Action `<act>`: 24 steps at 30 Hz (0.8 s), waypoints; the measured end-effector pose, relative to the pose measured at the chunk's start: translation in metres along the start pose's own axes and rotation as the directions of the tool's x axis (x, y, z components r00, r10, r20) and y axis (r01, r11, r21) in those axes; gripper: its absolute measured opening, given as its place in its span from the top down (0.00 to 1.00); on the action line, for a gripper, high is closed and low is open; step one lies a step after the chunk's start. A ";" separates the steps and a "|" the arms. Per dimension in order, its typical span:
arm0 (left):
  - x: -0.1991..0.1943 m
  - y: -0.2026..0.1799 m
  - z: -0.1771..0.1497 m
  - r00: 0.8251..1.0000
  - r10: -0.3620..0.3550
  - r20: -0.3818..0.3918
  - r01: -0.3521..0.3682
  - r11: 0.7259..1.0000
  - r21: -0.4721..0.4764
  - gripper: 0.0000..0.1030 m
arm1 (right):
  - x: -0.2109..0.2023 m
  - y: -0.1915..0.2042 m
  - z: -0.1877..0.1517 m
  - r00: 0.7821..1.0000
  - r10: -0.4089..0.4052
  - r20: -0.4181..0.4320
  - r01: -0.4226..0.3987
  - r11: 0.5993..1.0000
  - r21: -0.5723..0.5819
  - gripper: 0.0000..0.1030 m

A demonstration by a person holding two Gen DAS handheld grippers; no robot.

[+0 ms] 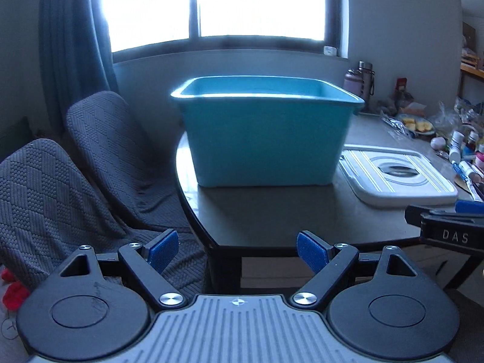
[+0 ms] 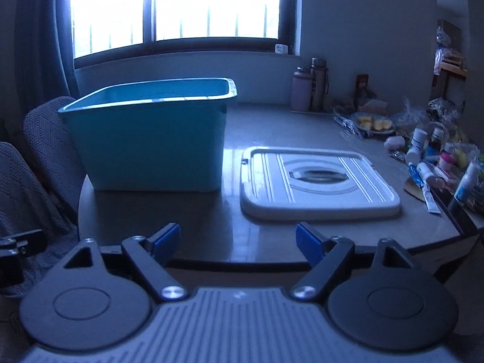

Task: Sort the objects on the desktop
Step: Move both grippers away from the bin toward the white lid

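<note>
A home: curtained window (image 1: 257,3), covered chairs (image 1: 99,139), cluttered table (image 2: 272,127).

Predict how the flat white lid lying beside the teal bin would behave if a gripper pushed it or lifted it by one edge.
The white lid lies flat on the glossy table, so a push would probably slide it, not tip it. Its ribs and raised rim suggest stiff moulded plastic, likely light. Lifted by one edge, so broad a lid might swing or slip.
</note>
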State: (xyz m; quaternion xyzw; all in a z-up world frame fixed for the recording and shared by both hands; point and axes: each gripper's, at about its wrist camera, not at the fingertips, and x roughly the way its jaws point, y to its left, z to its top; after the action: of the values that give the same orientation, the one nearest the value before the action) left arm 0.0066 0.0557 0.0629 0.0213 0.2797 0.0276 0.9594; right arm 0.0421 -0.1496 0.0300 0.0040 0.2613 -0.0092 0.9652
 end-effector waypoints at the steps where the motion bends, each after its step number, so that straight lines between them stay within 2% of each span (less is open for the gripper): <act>1: 0.002 -0.002 -0.002 1.000 -0.005 -0.005 0.005 1.000 0.004 0.15 | 0.000 -0.004 -0.003 1.000 -0.006 -0.008 0.006 1.000 0.004 0.19; 12: 0.040 -0.051 -0.007 0.997 -0.047 -0.064 0.049 0.998 0.030 0.15 | 0.019 -0.055 -0.016 0.997 -0.025 -0.079 0.026 0.999 0.020 0.19; 24: 0.085 -0.143 0.013 0.992 -0.059 -0.108 0.063 0.998 0.033 0.15 | 0.064 -0.127 -0.003 0.990 -0.008 -0.143 0.006 1.000 -0.017 0.19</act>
State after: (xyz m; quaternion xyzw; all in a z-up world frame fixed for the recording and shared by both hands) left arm 0.0911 -0.0815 0.0198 0.0286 0.3315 -0.0055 0.9430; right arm 0.0932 -0.2776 -0.0048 -0.0043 0.3298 -0.0100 0.9440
